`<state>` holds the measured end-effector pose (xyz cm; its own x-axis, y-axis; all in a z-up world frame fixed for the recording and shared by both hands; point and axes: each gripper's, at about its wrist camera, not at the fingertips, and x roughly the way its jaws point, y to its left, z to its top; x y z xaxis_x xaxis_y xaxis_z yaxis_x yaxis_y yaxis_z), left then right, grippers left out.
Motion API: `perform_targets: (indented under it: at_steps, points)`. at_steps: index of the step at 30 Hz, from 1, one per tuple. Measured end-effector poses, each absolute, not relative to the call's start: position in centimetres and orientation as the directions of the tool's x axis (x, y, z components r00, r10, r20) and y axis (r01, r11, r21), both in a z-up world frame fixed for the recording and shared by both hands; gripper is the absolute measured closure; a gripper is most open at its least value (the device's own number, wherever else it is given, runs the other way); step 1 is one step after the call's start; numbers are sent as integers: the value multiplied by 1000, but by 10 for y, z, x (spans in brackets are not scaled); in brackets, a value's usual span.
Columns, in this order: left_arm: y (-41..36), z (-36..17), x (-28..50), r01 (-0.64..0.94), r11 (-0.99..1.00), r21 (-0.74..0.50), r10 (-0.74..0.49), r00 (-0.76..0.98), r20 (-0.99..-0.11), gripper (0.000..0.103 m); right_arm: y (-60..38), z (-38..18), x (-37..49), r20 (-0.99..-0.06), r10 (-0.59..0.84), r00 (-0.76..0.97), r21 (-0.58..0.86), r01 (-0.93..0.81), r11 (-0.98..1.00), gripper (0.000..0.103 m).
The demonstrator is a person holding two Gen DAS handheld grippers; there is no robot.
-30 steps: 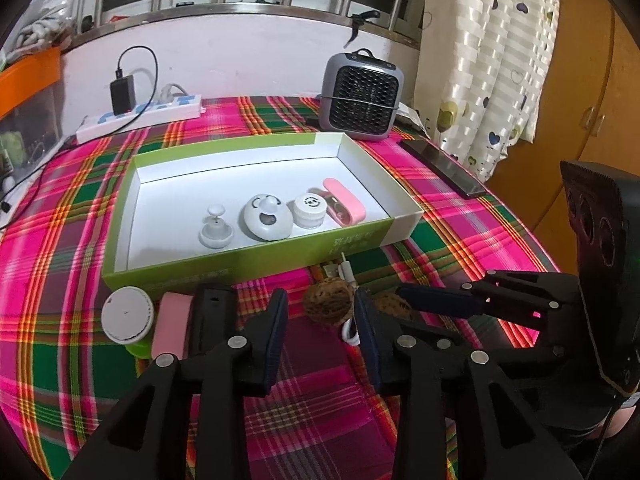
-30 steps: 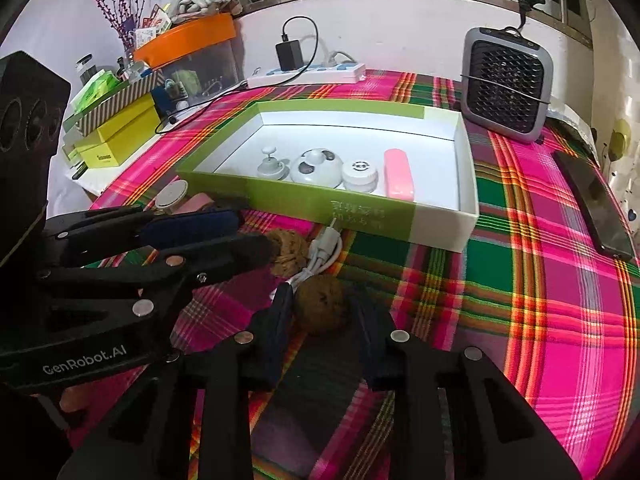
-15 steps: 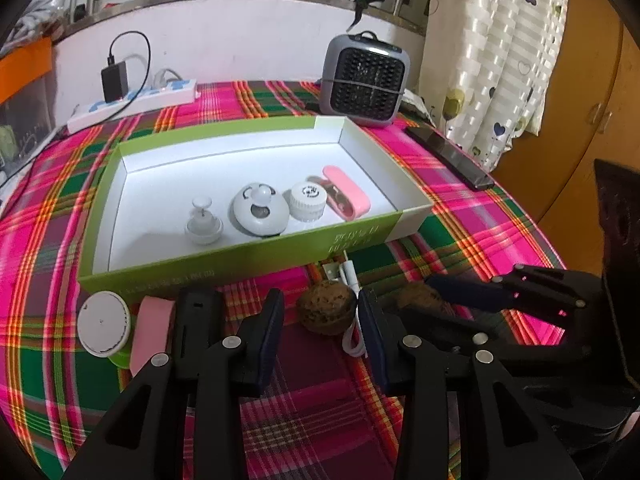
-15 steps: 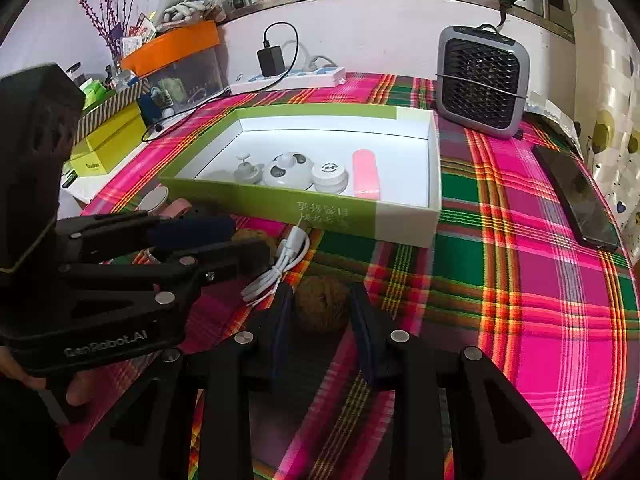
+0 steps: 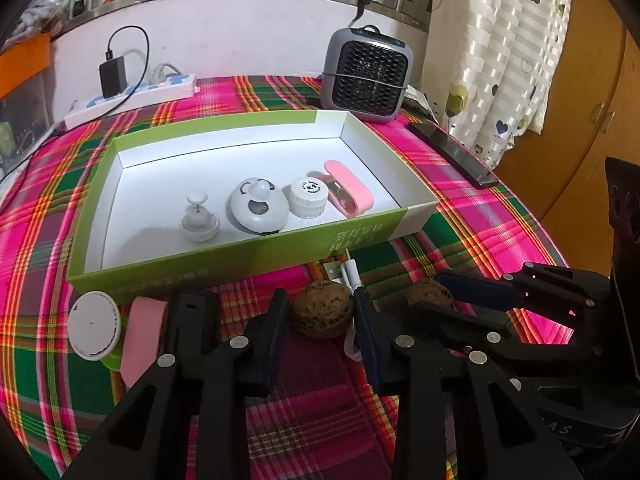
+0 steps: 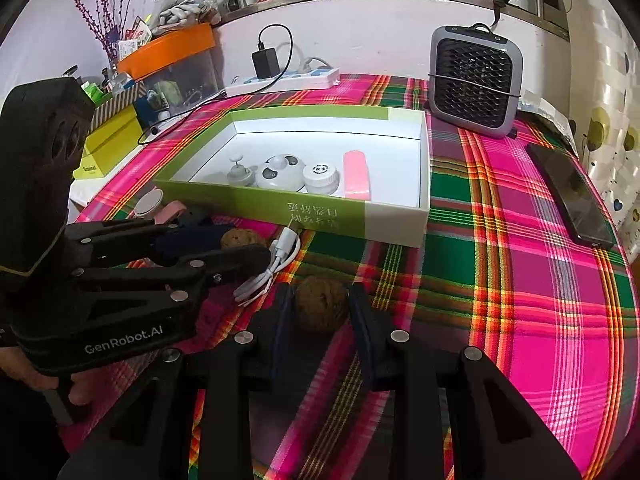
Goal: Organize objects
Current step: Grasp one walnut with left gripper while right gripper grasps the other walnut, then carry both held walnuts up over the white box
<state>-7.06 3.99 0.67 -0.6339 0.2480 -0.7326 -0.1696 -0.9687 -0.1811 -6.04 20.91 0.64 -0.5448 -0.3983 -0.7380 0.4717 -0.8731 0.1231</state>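
Two brown walnuts lie on the plaid cloth in front of the green box [image 5: 240, 264]. One walnut [image 5: 322, 314] sits between the pads of my left gripper [image 5: 321, 320], whose jaws are closing and now touch its sides. From the right wrist view the same walnut [image 6: 244, 237] shows between the left gripper's [image 6: 240, 243] two fingers. The other walnut [image 6: 322, 308] is clamped in my right gripper [image 6: 320, 310], which is shut on it. In the left wrist view this right gripper [image 5: 427, 297] and its walnut [image 5: 430, 290] sit at the right.
A white cable [image 5: 352, 276] lies between the walnuts, against the box front. The box holds several small white items and a pink case [image 5: 348, 192]. A white disc [image 5: 94, 330] and pink pouch [image 5: 140, 332] lie at the left. Behind are a heater [image 5: 368, 76], phone [image 5: 452, 148] and power strip [image 5: 132, 96].
The left jaws first widened around the walnut, then narrowed until they meet its sides. The right gripper has stayed shut on its walnut, and both hands have hardly moved.
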Motion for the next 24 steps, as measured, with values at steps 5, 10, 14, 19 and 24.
perform_targets:
  at_steps: [5,10,14,19,24]
  points:
    - [38,13,-65,-171,-969,-181,249,-655,-714,72,208,9,-58,-733,-397,-553,118,471,-874,73]
    - [37,20,-59,-174,-968,-183,253,-670,-698,72,208,14,-56,-721,-397,-568,113,469,-876,73]
    - [35,27,-55,-175,-967,-185,255,-685,-682,72,208,19,-54,-710,-399,-581,108,470,-876,73]
    - [30,34,-49,-170,-968,-187,252,-704,-664,72,207,26,-53,-695,-403,-596,103,472,-876,73]
    - [22,38,-47,-154,-970,-187,240,-717,-654,72,207,32,-54,-683,-403,-609,92,476,-875,73]
